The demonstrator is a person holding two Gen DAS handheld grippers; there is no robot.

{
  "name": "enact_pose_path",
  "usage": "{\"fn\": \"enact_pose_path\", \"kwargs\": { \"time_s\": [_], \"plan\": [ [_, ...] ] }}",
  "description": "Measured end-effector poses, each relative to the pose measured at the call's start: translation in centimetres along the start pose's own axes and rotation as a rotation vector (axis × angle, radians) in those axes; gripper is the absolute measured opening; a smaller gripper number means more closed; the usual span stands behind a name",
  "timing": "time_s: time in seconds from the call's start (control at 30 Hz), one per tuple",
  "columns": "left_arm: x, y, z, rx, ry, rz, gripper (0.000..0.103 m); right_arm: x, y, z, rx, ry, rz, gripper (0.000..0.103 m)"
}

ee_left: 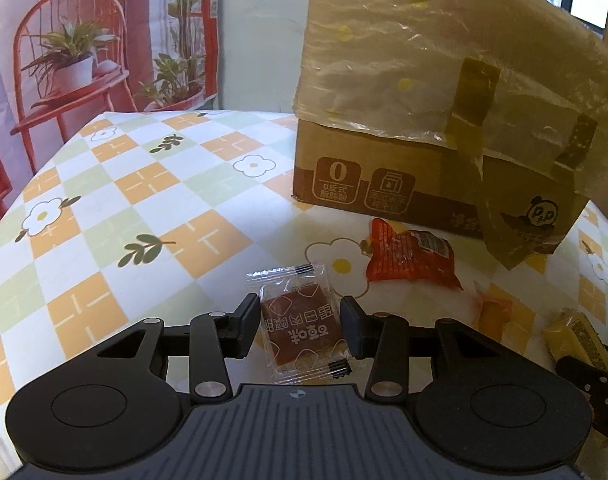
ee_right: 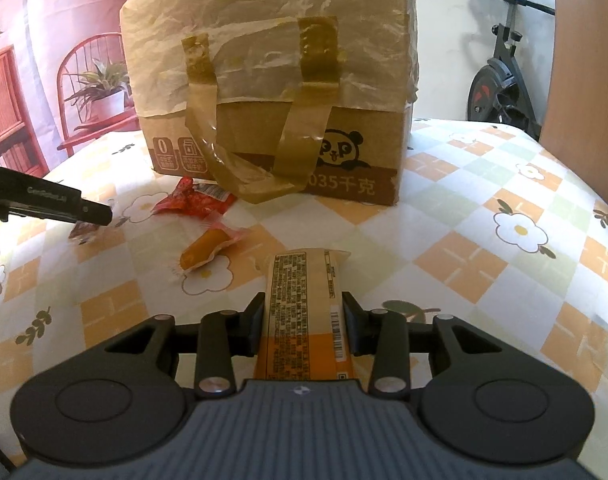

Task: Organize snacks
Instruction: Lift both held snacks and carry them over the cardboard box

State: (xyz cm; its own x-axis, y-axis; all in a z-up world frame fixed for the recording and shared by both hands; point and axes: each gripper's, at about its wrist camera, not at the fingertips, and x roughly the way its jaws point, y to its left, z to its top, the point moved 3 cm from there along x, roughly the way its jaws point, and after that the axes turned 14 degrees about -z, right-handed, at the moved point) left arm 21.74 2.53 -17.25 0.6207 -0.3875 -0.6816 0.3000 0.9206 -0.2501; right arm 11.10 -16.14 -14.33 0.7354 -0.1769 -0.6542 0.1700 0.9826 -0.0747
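My left gripper (ee_left: pixel 300 314) is shut on a brown snack square in a clear wrapper (ee_left: pixel 300 328), its pads pressing both sides. In the right wrist view that gripper (ee_right: pixel 100 214) comes in from the left, with the wrapper hanging under its tips. My right gripper (ee_right: pixel 304 308) is shut on a long yellow-orange snack packet (ee_right: pixel 300 288) that points at the box. On the cloth lie a red snack packet (ee_left: pixel 412 260) (ee_right: pixel 196 200) and an orange sausage-shaped snack (ee_right: pixel 208 250) (ee_left: pixel 490 312).
A taped cardboard box (ee_right: pixel 344 152) (ee_left: pixel 384 176), draped in plastic film, stands at the back of the checkered flower tablecloth (ee_left: pixel 144 208). An exercise bike (ee_right: pixel 500 80) stands beyond the table at the right. A printed backdrop of a red chair hangs behind.
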Motion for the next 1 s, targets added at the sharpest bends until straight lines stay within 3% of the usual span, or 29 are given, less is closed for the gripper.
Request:
{"fn": "enact_pose_path", "kwargs": {
  "time_s": [0.57, 1.0],
  "plan": [
    [-3.2, 0.1, -0.5, -0.036, -0.060, -0.050, 0.046, -2.1, 0.7, 1.1, -0.020, -0.027, -0.010, 0.039],
    [-12.3, -2.8, 5.1, 0.064, -0.251, -0.135, 0.046, -6.8, -0.1, 7.8, 0.036, -0.163, 0.006, 0.039]
  ]
}}
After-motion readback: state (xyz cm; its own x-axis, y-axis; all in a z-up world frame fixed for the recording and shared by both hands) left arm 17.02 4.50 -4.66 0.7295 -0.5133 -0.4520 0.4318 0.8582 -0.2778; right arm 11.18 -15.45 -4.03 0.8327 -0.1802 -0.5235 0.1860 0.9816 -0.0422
